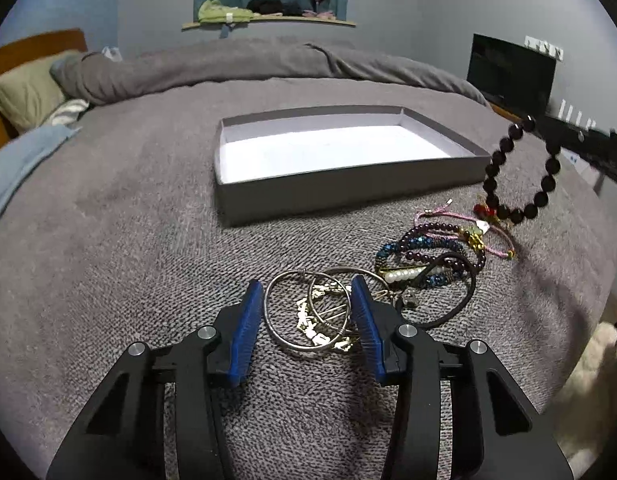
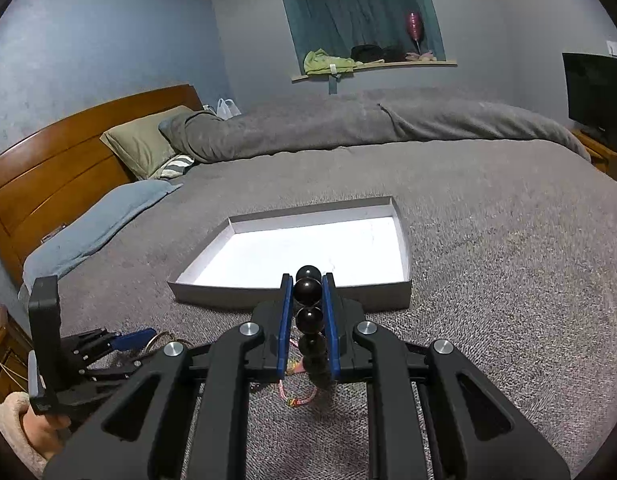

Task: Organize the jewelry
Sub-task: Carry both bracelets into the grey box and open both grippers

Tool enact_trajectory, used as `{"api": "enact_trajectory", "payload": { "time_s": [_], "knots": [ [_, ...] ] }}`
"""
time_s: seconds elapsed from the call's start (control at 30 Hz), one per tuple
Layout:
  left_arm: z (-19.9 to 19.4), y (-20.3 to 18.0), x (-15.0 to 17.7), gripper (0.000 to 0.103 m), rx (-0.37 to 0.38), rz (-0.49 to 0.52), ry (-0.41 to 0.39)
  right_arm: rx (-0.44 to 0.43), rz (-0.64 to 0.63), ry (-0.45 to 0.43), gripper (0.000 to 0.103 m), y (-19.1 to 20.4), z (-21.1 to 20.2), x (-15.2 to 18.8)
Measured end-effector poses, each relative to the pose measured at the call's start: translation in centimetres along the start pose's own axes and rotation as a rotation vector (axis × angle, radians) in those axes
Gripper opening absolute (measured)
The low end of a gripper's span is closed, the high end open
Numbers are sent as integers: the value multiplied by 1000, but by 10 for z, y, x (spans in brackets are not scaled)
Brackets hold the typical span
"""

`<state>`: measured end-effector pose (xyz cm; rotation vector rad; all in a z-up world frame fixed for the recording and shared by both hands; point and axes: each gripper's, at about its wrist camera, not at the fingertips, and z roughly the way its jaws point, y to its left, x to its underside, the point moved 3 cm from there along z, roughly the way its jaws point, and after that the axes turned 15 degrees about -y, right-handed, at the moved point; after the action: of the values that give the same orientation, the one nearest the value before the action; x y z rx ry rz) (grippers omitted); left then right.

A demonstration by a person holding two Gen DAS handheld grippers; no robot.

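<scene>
Blue pads of the left gripper (image 1: 306, 320) straddle the silver bangles (image 1: 308, 312) without visibly pressing them. Off to its right, the right gripper (image 2: 308, 300) pinches the dark bead bracelet (image 2: 307, 292), lifted before the empty box (image 2: 292, 292). Likely next: carry it forward over the rim and release.

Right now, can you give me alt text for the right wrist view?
The right gripper is shut on a dark beaded bracelet, held above the grey blanket just short of an empty white-lined box. The left gripper is at lower left.
</scene>
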<state>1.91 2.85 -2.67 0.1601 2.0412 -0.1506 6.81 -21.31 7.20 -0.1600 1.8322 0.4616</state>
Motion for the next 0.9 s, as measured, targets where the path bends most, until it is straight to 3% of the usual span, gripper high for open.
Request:
{"api": "enact_trajectory", "payload": {
  "time_s": [0.3,0.47,0.7,0.9],
  "knots": [
    [-14,-7,-27,47,7,27,-75,4,-15,-63,15,-2,1,-32],
    [-5,-2,-61,47,-2,44,-111,8,-2,-78,15,-10,20,-54],
    [56,28,-107,47,10,-21,-70,46,23,-80,15,-30,78,-75],
    [119,42,-130,47,8,-11,6,82,29,-16,15,-52,145,-71]
  ]
}}
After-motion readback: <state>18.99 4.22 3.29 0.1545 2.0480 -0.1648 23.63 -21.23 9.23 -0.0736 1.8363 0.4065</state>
